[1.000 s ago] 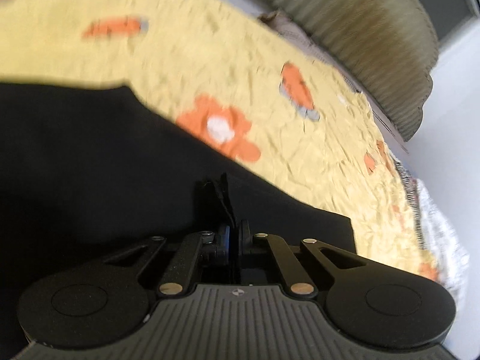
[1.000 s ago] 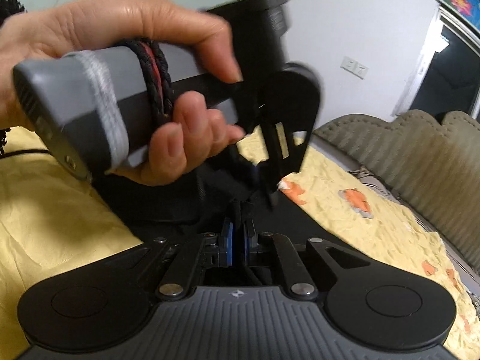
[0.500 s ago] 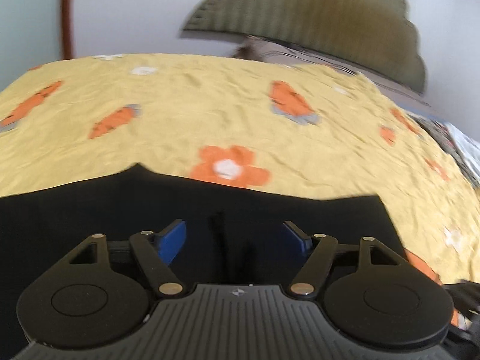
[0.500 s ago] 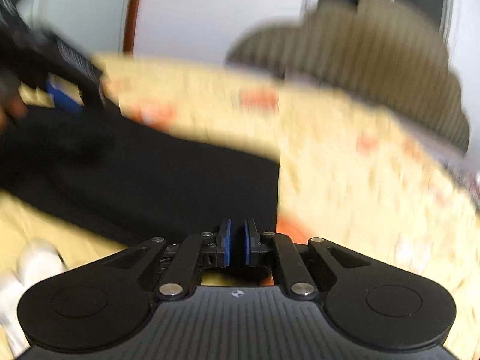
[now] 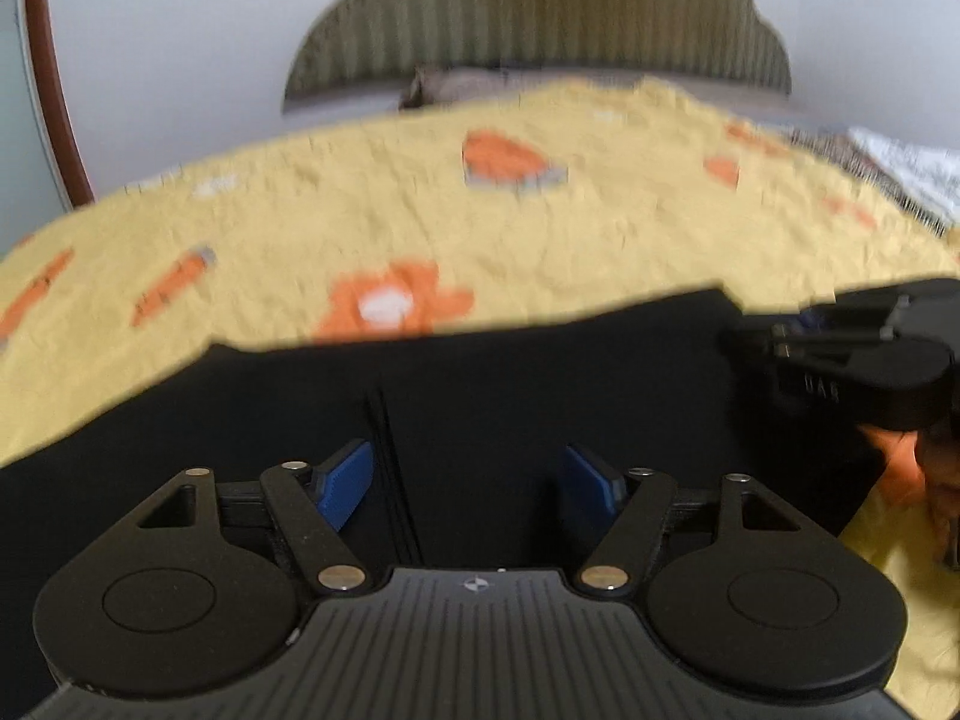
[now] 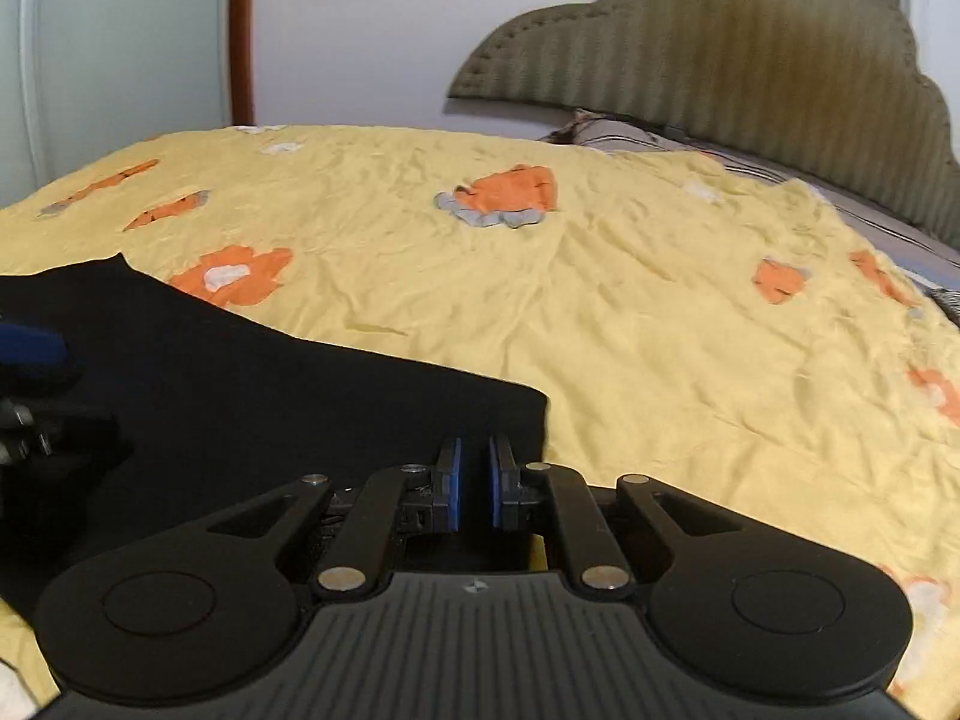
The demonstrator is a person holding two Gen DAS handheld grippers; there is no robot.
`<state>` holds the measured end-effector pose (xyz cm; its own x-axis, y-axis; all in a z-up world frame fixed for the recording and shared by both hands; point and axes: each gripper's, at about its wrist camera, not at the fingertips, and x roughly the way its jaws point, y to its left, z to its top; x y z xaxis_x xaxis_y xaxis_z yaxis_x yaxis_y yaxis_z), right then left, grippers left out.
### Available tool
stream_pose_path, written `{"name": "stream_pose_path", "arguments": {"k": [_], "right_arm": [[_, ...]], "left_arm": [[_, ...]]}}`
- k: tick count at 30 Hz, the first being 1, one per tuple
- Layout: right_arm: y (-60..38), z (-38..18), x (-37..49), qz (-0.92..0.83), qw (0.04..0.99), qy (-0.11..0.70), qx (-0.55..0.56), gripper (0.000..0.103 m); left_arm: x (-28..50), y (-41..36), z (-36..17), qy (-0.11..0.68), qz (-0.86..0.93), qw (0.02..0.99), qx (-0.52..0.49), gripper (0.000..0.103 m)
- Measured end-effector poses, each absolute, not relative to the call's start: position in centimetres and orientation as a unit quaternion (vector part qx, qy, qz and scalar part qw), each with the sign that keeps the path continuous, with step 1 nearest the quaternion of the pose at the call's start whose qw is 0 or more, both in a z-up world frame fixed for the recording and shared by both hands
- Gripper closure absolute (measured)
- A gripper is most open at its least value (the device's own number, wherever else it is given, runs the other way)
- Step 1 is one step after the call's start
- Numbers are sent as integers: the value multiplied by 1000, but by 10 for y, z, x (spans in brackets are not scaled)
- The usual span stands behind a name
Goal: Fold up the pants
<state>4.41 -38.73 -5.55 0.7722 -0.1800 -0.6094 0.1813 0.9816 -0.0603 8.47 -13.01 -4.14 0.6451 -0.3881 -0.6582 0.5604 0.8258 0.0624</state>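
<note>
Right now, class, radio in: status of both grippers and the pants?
Left gripper opening, nothing between pads. Right gripper shut, empty. Black pants flat on yellow bedspread. Nothing in the way.

A bedroom in a home

A bed [image 6: 660, 312] with a crumpled yellow cover printed with orange flowers stands against a white wall [image 6: 348, 30], under a padded, scalloped olive headboard [image 6: 750, 42]; a door [image 6: 120, 60] stands beside it.

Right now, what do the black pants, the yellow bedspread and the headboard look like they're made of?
Black pants: a soft matte fabric, possibly a knit; they lie flat, with no shine and no visible weave.
Yellow bedspread: thin woven cloth, likely cotton, finely crinkled, printed with orange flowers and carrots.
Headboard: padded upholstery in olive, ribbed like corduroy or velvet, with stitched scalloped edges.
</note>
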Motion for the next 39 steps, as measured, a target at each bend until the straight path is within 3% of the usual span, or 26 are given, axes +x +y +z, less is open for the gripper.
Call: {"name": "stream_pose_path", "arguments": {"k": [1, 2, 6, 11, 15, 34, 39], "right_arm": [[-382, -52, 36, -102, 945, 311, -3, 94], [-380, -51, 32, -97, 948, 302, 0, 91], [-370, -66, 25, -91, 941, 327, -16, 85], [-345, -50, 6, -115, 949, 289, -46, 84], [-338, -66, 11, -110, 936, 330, -53, 84], [-307, -59, -8, -116, 936, 328, -52, 78], [-306, -57, -13, -138, 937, 316, -66, 64]], "left_arm": [[85, -130, -40, 321, -266, 900, 129, 12], [88, -131, -43, 323, -264, 899, 131, 10], [95, -144, -56, 366, -254, 884, 142, 20], [92, -138, -55, 365, -245, 888, 136, 17], [91, -135, -52, 364, -227, 892, 143, 16], [74, -126, -49, 358, -211, 894, 170, 15], [70, -117, -45, 355, -206, 897, 165, 15]]}}
